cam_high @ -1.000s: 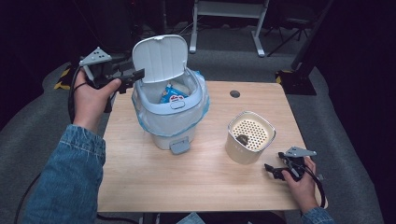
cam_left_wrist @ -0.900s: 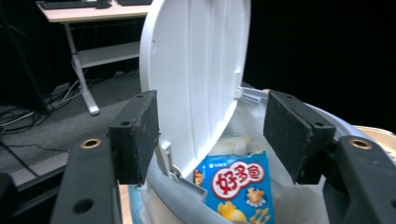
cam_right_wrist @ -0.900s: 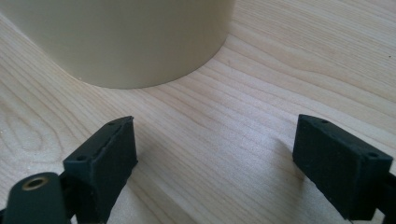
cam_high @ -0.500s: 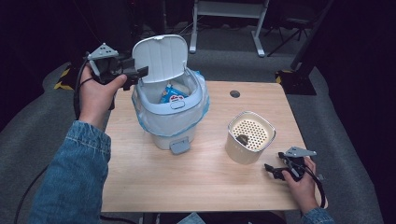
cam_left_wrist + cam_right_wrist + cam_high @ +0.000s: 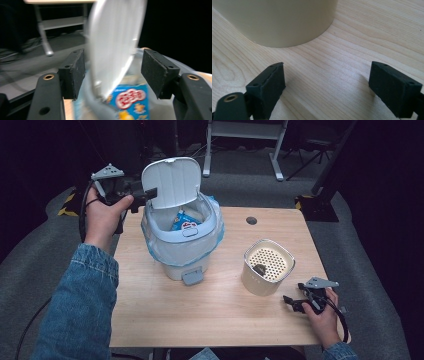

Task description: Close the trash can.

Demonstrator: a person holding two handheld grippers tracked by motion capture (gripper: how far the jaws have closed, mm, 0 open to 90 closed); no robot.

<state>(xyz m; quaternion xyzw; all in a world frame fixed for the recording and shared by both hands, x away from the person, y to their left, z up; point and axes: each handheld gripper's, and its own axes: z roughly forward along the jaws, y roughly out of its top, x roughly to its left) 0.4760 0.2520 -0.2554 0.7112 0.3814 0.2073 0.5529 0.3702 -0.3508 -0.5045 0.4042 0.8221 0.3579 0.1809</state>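
Observation:
A white pedal bin [image 5: 182, 247] with a blue liner stands on the wooden table [image 5: 210, 320], and its lid [image 5: 172, 182] is raised upright. A blue snack packet [image 5: 184, 222] lies inside it. My left gripper [image 5: 145, 196] sits at the lid's left edge. In the left gripper view the blurred lid [image 5: 112, 45] stands between the wide-apart jaws of the left gripper [image 5: 113, 72], above the packet [image 5: 130, 102]. These jaws have just been opening and the pads do not press on the lid. My right gripper [image 5: 290, 301] rests open on the table with nothing between its fingers.
A cream container [image 5: 255, 282] with a perforated top and a small dark piece on it stands just left of the right gripper; its wall [image 5: 279, 20] shows close ahead of the right gripper [image 5: 327, 85]. The bin's grey pedal [image 5: 192, 277] faces me. A cable hole [image 5: 251, 220] lies in the far tabletop.
My left hand has shifted a little up and to the right, bringing its gripper in against the lid's left edge. The right hand and the bin have stayed put.

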